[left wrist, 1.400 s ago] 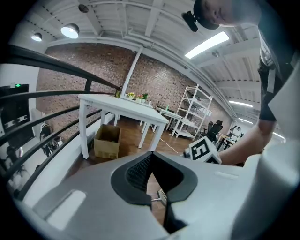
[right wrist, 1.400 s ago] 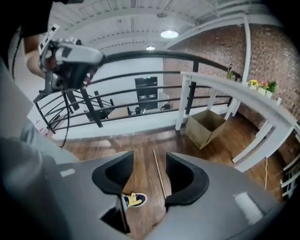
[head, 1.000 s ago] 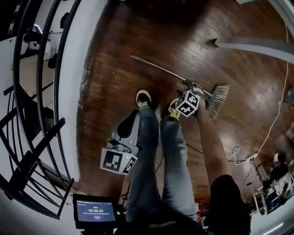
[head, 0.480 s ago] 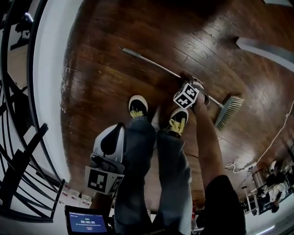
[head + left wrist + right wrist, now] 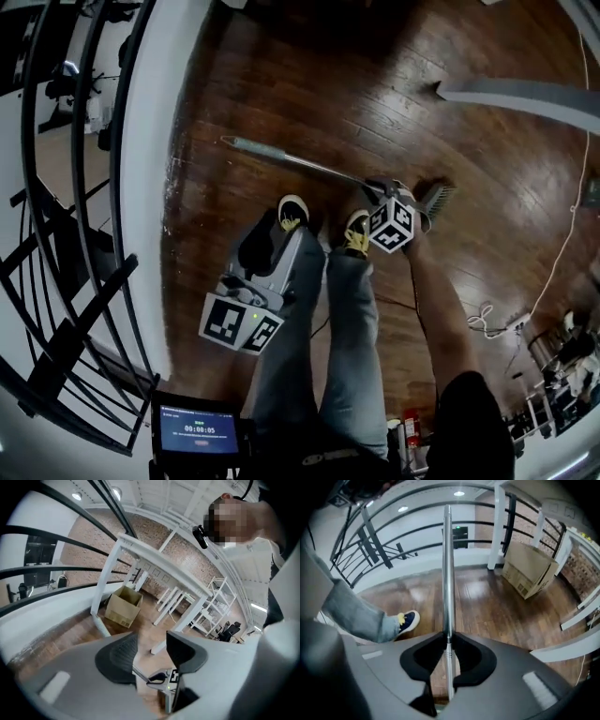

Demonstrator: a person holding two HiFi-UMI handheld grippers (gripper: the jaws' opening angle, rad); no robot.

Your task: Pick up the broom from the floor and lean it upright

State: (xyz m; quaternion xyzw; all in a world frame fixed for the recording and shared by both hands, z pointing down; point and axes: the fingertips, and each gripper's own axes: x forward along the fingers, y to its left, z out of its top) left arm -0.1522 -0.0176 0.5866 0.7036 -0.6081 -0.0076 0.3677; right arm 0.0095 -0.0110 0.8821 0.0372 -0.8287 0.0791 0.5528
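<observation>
One slim metal broom handle (image 5: 447, 573), likely stiff, light and slick, has the right gripper (image 5: 448, 638) closing round it low down, while the left gripper (image 5: 152, 654) opens empty

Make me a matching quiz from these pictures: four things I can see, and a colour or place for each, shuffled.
Things:
1. broom handle
2. cardboard box
3. railing
4. shoe

Descriptions:
A. black, curved
B. silvery, between the jaws of the right gripper
C. brown, on the floor near a white post
D. dark with a yellow patch, on the person's foot

Pairs: 1-B, 2-C, 3-A, 4-D.

The right gripper's jaws are closing on the handle.
</observation>
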